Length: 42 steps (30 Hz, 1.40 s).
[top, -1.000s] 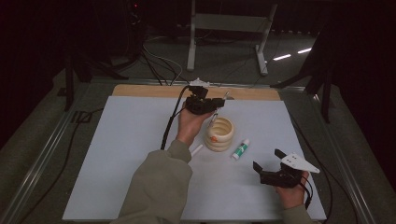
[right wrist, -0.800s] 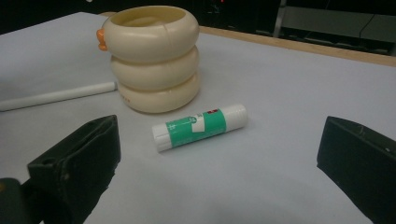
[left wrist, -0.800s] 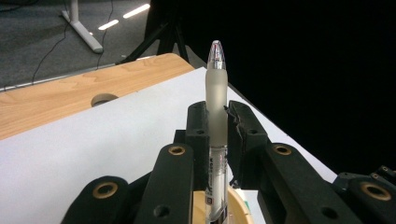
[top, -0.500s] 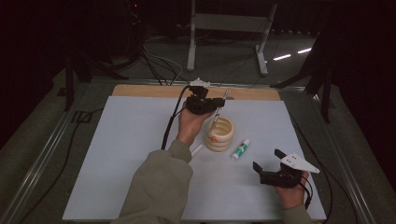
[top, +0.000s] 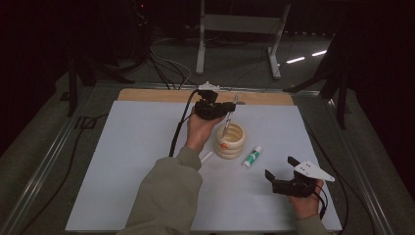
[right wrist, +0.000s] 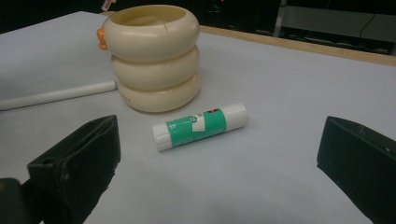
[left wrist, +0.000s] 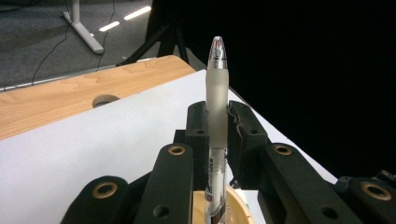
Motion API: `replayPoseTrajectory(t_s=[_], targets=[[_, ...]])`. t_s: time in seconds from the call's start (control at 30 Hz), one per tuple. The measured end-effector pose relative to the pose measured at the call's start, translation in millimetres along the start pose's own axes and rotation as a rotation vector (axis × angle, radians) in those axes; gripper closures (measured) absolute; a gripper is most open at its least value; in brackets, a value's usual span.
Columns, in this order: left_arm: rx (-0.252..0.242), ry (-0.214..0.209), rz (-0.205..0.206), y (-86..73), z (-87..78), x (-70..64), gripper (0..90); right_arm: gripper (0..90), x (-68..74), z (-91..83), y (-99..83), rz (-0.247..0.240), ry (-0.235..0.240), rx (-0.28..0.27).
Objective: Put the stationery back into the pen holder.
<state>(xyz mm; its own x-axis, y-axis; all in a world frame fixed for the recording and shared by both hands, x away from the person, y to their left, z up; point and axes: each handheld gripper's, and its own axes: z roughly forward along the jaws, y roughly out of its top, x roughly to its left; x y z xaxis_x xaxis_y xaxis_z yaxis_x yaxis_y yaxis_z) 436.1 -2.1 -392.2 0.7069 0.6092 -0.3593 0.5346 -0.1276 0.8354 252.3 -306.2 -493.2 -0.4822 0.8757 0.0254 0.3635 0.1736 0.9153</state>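
1. Two grippers are in my high view: my left gripper (top: 230, 108) is up over the cream ringed pen holder (top: 231, 141), and my right gripper (top: 286, 172) hangs low near the front right of the white surface (top: 122, 161).
2. My left gripper is clamped on a frosted pen (left wrist: 216, 102), which stands upright between its jaws in the left gripper view (clear tip on top), with the pen's lower end at the holder's mouth; I cannot tell whether it touches the inside.
3. My right gripper is spread wide with nothing between its jaws, and in the right gripper view it looks toward a green-and-white glue stick (right wrist: 200, 125).
4. That glue stick lies flat on the surface just beside the holder's base, not touching it.
5. On the holder's other side a white marker (right wrist: 56, 96) lies flat, its end close against the bottom ring.
6. My left hand (top: 199, 131) and olive sleeve (top: 166, 196) reach in from the front edge.
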Motion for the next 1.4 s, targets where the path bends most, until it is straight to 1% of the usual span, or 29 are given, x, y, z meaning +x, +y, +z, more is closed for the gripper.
replayPoseTrajectory(t_s=[0.17, 0.43, 0.63, 0.87, 1.03, 1.4], targets=[[-0.001, 0.0, 0.003, 0.1, 0.1, -0.5, 79.9, 0.0, 0.1, 0.1, 0.0, -0.003, 0.0, -0.001], [-0.003, -0.001, -0.005, -0.3, 1.3, 0.6, 79.6, 0.0, 0.2, 0.2, -0.1, -0.001, 0.001, 0.001], [0.014, 0.004, 0.003, -3.1, 3.5, 1.1, 79.5, 0.0, 0.2, 0.1, -0.2, -0.001, 0.0, 0.0], [0.027, 0.009, -0.001, -8.2, 6.0, 3.4, 79.6, 0.0, 0.2, 0.1, -0.2, -0.002, 0.0, 0.0], [0.038, 0.005, -0.007, -15.0, 8.9, 4.8, 79.5, 0.0, -0.1, -0.1, -0.1, -0.002, 0.0, 0.001], [0.079, 0.005, -0.01, -37.5, 15.7, 6.9, 79.5, 0.0, 0.0, -0.4, 0.0, -0.001, -0.001, -0.001]])
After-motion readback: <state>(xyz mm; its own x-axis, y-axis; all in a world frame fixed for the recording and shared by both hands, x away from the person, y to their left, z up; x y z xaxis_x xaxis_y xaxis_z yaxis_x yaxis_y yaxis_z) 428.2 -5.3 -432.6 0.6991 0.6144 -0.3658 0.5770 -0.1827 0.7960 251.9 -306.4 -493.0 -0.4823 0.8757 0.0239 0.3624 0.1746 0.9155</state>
